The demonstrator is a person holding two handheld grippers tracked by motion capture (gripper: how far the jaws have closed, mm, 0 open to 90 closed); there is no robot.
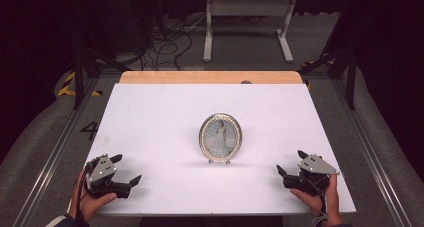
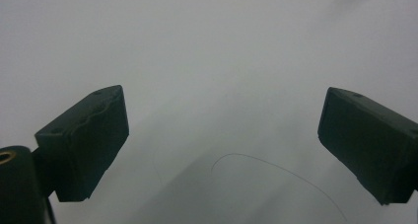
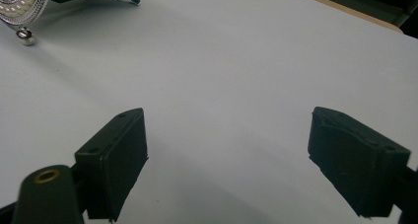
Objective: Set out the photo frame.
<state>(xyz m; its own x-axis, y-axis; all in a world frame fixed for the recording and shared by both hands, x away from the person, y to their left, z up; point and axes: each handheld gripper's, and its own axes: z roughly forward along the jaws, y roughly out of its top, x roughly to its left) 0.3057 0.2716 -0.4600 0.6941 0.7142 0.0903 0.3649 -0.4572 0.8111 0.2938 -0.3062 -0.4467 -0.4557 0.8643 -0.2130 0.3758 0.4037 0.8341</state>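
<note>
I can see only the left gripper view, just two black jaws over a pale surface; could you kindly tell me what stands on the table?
Observer: An oval silver picture frame with a pearl-beaded rim stands upright mid-table, on the white table top.
Operator: Is my left claw near it?
Observer: No, the left claw sits at the near left corner, apart from the frame, jaws open.
Operator: And the other one?
Observer: The right claw rests at the near right, open too, holding nothing.
</note>
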